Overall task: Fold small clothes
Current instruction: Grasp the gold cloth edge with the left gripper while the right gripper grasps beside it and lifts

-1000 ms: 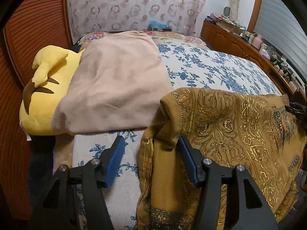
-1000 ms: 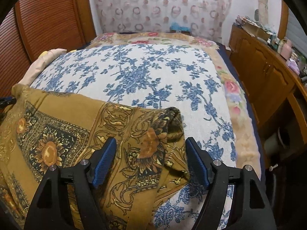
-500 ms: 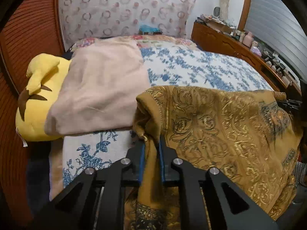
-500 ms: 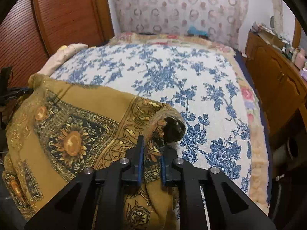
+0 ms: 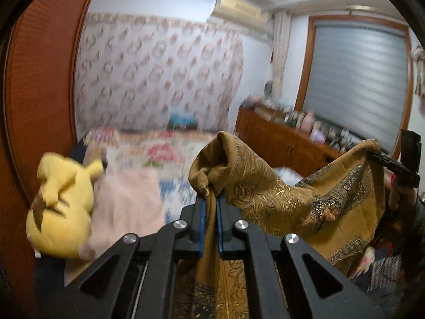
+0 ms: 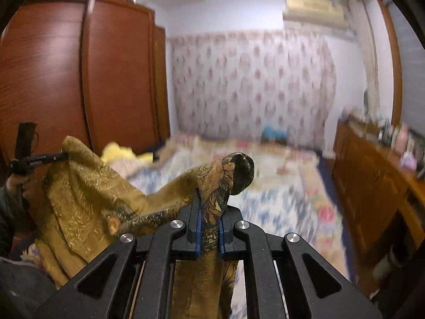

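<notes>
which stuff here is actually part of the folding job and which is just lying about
Part of the job:
- gold patterned cloth
- left gripper, shut on one corner of it
- right gripper, shut on another corner

Just lying about:
- yellow plush toy
- pink blanket
- floral bedspread
- wooden dresser with small items on top
- wardrobe

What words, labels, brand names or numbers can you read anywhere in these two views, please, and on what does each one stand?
No text can be read in either view.
Bottles and jars on the sideboard: any labels are too small and blurred to read.
Air conditioner: no readable brand mark.
Patterned cloth gripped in the left tool and the right tool: ornament only, no lettering.
Yellow plush toy: no readable tag.
</notes>
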Demonstrator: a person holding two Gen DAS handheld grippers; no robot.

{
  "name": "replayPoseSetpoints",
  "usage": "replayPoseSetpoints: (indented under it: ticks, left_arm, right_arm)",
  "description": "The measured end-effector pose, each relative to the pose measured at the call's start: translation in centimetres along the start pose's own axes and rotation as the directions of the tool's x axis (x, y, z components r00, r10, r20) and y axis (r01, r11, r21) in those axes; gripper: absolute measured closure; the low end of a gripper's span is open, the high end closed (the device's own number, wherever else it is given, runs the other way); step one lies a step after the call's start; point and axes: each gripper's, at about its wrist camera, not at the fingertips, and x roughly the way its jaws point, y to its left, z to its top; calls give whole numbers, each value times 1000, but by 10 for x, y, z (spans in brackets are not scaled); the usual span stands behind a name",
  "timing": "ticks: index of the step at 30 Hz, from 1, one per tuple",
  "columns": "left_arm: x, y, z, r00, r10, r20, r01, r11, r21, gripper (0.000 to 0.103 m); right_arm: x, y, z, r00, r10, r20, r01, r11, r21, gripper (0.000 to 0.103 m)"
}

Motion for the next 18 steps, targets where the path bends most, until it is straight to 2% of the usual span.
replayPoseSetpoints:
  ticks: [6,11,14,17,18]
  left_arm:
    - [-32,2,62,988,20,150,-24,1000,20,98]
    - [-39,12,102,976,43,212,-51,998,31,98]
    - [-27,23,111,974,74,217,-83,996,34,98]
    - [7,39,103,982,97,161,-101,995,19,98]
    - [23,44,96,985,106,134,-109,994,17,98]
  right_arm:
    - [-28,3,76,991,-49,128,57,996,-65,97]
    - [-33,-1,125,979,-96,182,114,990,-88,97]
    - [-12,-13,138,976,-136,167,151,985,-81,97]
    - [24,-28,129,982,-163,92,170,983,-74,97]
    - [48,-33,119,984,-171,44,174,982,-76,97]
